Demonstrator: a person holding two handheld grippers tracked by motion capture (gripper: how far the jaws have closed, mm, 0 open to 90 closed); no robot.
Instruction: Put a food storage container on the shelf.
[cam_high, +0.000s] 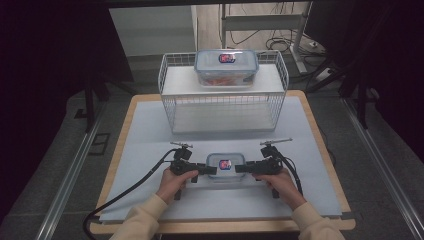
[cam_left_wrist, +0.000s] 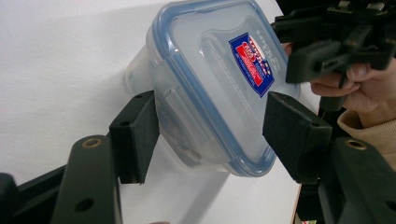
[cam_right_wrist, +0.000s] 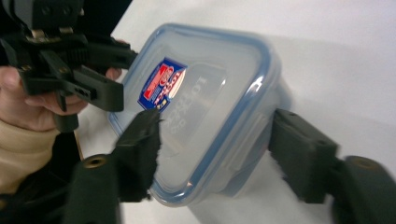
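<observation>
A small clear container with a blue-rimmed lid and a red and blue label (cam_high: 225, 166) (cam_left_wrist: 219, 79) (cam_right_wrist: 210, 93) sits on the white mat near the front edge. My left gripper (cam_high: 211, 170) (cam_left_wrist: 210, 122) holds its left end, one pad against the side latch flap and the other on the lid rim. From the opposite side, my right gripper (cam_high: 241, 168) (cam_right_wrist: 217, 131) straddles the right end. One of its pads lies over the lid, and the other stands a sliver off the side latch. Both grippers lie level and point at each other.
A white wire rack (cam_high: 224, 107) stands behind the container, mid-table. On its top shelf sits a larger clear lidded box (cam_high: 226, 67) with something orange inside. The left gripper's black cable (cam_high: 125, 195) trails off toward the front left. Bare mat lies to both sides.
</observation>
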